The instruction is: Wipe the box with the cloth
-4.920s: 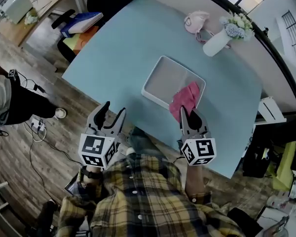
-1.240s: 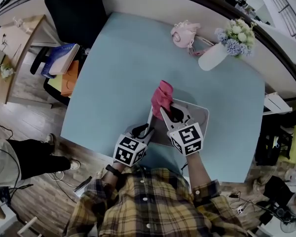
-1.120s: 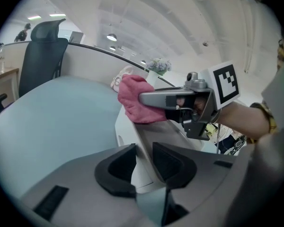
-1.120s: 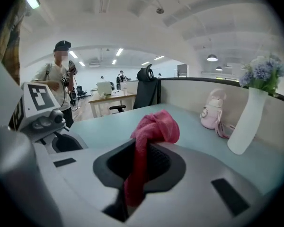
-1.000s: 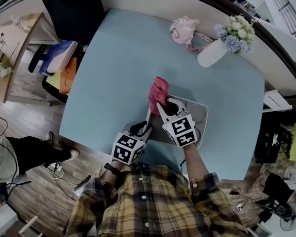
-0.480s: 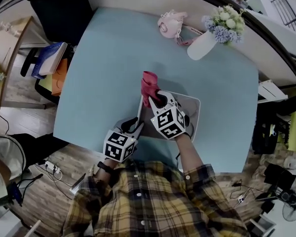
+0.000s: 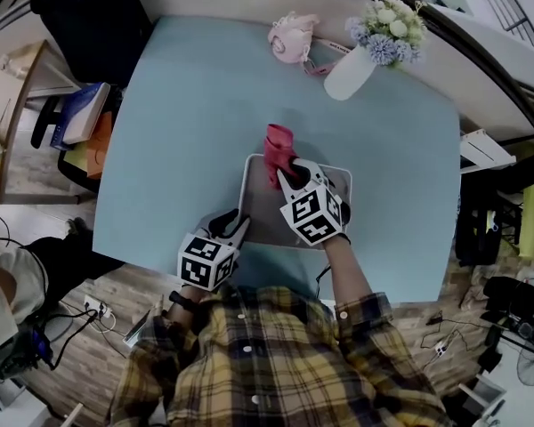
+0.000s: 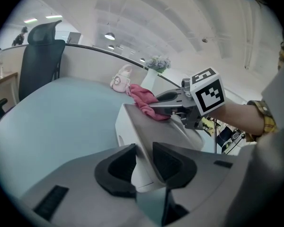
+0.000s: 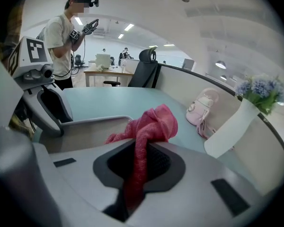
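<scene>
Nearest the person, the left gripper (image 7: 234, 227) is clamped on the near-left rim of the box (image 7: 265, 205). In the left gripper view the rim wall is pinched between the pads, so the box is steadied. The box is set on the blue table (image 7: 187, 105), just ahead of the person, its longer side apparently running left to right.

Further out, the right gripper (image 7: 285, 173) is closed on the pink cloth (image 7: 278, 140). One fold is nipped between the jaws and the bunched rest is draped at the box's far-left corner. From the cloth, the bare box floor lies toward the person and rightward. A stroke that way by the right hand is judged next. Beyond, a white vase (image 7: 345, 76) stands well apart.
</scene>
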The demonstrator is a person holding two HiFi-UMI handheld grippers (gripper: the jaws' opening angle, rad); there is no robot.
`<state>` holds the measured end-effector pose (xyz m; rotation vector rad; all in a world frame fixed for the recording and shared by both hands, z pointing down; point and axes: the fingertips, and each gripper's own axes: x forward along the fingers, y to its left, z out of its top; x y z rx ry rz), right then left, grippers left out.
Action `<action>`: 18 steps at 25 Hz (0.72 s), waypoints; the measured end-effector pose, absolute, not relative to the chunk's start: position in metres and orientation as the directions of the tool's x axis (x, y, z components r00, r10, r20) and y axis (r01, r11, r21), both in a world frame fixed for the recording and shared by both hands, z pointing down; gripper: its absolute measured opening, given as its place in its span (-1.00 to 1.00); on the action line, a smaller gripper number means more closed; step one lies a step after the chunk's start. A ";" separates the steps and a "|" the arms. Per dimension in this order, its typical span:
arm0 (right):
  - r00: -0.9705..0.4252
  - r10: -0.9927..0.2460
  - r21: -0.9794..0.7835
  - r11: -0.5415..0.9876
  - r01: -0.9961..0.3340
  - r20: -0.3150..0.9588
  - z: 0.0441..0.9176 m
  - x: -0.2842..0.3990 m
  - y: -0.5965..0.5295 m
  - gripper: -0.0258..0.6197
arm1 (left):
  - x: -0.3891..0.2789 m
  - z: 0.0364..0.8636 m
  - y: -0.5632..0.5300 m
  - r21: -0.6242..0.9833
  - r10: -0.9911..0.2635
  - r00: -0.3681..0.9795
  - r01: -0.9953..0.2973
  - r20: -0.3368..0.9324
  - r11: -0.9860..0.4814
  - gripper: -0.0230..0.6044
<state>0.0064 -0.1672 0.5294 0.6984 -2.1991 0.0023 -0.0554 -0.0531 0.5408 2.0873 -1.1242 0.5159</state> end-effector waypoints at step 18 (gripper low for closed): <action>-0.420 -0.549 0.240 0.769 -0.593 0.723 0.524 0.080 -0.175 -0.78 | -0.056 0.541 -0.055 0.360 -0.564 0.531 -0.846 0.632 -0.394 -0.58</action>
